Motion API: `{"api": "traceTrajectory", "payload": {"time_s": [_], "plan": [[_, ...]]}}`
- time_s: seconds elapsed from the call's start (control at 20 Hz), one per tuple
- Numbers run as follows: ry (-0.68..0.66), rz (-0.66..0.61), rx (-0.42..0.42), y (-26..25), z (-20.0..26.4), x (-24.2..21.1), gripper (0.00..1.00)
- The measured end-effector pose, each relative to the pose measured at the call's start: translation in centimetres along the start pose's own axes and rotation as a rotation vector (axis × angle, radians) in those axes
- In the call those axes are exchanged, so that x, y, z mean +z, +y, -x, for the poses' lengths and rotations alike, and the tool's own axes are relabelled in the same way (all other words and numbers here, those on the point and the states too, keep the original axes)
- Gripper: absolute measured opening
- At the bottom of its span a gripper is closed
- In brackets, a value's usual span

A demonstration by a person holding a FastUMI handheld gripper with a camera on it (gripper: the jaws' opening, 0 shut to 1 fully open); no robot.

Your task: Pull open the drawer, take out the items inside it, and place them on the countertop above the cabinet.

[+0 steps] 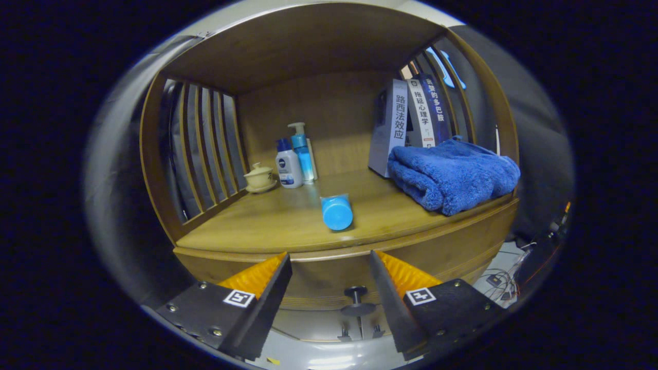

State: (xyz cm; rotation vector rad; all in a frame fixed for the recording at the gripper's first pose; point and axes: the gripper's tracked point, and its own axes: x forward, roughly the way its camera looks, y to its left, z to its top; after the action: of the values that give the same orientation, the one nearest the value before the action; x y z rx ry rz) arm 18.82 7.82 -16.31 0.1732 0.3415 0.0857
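Hand-held gripper (330, 280) level before the cabinet, fingers apart, empty, drawer knob (357, 299) between them, blue-capped bottle (337, 211) lying on the surface (257, 226) beyond, drawer front partly hidden by fingers

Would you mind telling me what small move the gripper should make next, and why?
Probably ease forward and slightly down: the gripper is open, and the drawer knob sits between its fingers, just ahead, ungrasped. The drawer looks shut under the countertop.

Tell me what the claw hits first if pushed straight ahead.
Probably the drawer front, about at its knob, which sits between the open claw's fingers. Depth is hard to judge.
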Motion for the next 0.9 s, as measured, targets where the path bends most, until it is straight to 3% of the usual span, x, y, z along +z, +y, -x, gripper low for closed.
{"api": "traceTrajectory", "payload": {"time_s": [0.3, 0.45, 0.65, 0.75, 0.9], "plan": [[0.011, 0.018, 0.011, -0.9, 3.1, 1.3, 0.91], [-0.042, 0.045, -0.043, -3.0, 6.2, 3.7, 0.81], [-0.109, 0.088, -0.108, -6.3, 11.2, 7.5, 0.8], [-0.128, 0.118, -0.122, -7.5, 12.3, 8.8, 0.72], [-0.122, 0.156, -0.051, -8.0, 14.5, 8.9, 0.63]]}}
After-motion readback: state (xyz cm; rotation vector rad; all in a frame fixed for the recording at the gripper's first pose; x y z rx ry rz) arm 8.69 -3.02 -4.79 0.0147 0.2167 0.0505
